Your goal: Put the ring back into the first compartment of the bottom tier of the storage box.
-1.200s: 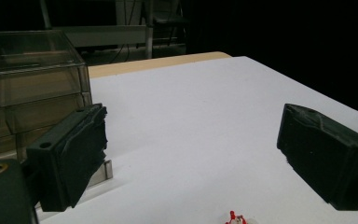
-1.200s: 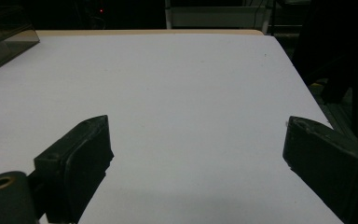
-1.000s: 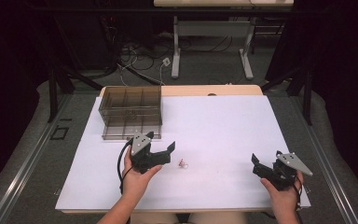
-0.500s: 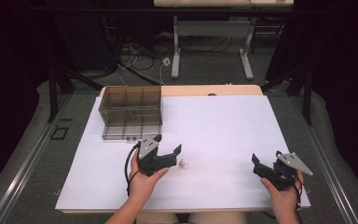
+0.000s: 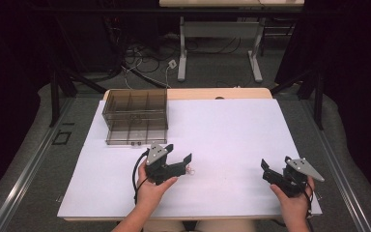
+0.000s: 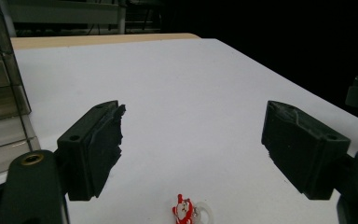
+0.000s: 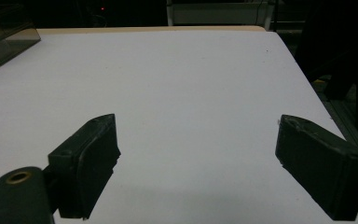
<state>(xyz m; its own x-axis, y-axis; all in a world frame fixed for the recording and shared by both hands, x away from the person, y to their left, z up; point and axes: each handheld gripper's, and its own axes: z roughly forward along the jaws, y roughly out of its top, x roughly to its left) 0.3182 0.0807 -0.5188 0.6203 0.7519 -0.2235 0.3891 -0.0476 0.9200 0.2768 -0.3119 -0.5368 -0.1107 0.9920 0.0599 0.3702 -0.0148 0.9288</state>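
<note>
My left gripper (image 5: 178, 158) hangs with its black jaws spread wide over the white table sheet (image 5: 232, 130), and the tiny red-and-white charm with a clear ring (image 6: 185, 211) lies flat on the sheet between them, just below the tips. Behind my left hand stands the smoky translucent plastic drawer box (image 5: 135, 116). My right gripper (image 5: 269, 171) sits well apart near the right edge, jaws equally wide and empty.

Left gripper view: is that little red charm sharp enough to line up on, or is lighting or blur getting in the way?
Left gripper view: the red charm is evenly lit, slightly soft, cut off by the bottom edge; the black jaws are crisp against the white tabletop. High view: the charm is a tiny pale speck near the left gripper, detail unreadable. Right gripper view: dim, no glare.
</note>
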